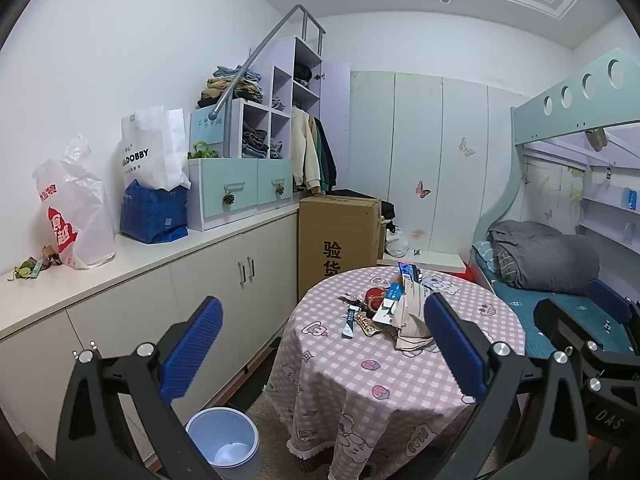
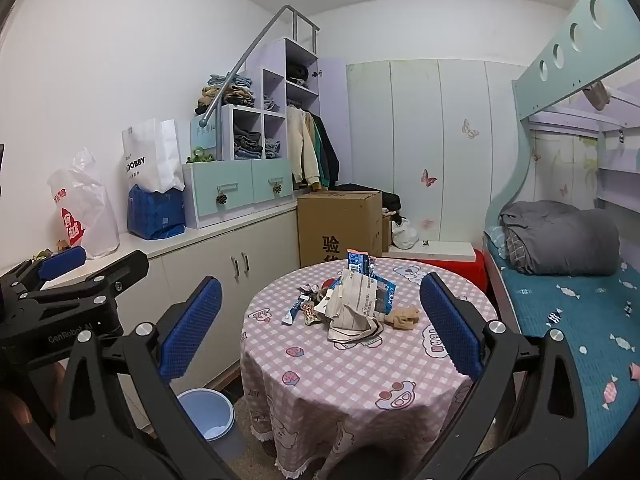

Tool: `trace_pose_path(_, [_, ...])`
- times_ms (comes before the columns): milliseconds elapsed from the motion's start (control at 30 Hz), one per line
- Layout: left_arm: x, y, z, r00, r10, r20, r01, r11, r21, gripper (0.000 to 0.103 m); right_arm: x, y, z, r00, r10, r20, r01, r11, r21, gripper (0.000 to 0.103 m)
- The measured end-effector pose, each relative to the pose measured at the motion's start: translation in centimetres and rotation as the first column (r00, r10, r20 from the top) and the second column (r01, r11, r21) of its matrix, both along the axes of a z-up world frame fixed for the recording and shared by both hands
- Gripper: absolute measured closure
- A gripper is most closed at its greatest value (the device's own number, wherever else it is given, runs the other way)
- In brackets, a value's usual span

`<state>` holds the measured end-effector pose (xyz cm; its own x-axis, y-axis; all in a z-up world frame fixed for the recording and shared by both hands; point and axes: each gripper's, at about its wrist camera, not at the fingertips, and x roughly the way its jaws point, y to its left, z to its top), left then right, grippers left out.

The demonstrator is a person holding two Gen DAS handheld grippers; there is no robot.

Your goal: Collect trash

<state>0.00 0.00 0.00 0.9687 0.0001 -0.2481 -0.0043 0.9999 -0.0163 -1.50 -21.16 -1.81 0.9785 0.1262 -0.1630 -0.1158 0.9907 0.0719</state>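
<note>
Both claws were spread wide and empty: the left gripper and right gripper hovered short of the round table; the wrapper pile lay ahead at the tabletop's centre, roughly straight before the right claw, probably nearer it; below left, the blue bin held only something pale at its bottom.

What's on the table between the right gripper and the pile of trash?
Only bare checked tablecloth lies between the open right gripper and the trash pile, as the right wrist view shows.
</note>
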Motion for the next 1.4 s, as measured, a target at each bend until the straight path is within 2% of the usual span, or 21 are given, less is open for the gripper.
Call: trace_pose_path(1400, [0.18, 0.0, -0.37, 1.0, 0.002, -0.006, -0.002, 1.0, 0.006, 0.004, 0.14, -0.01, 0.16, 1.0, 0.0, -0.012, -0.001, 1.0, -0.008, 0.006])
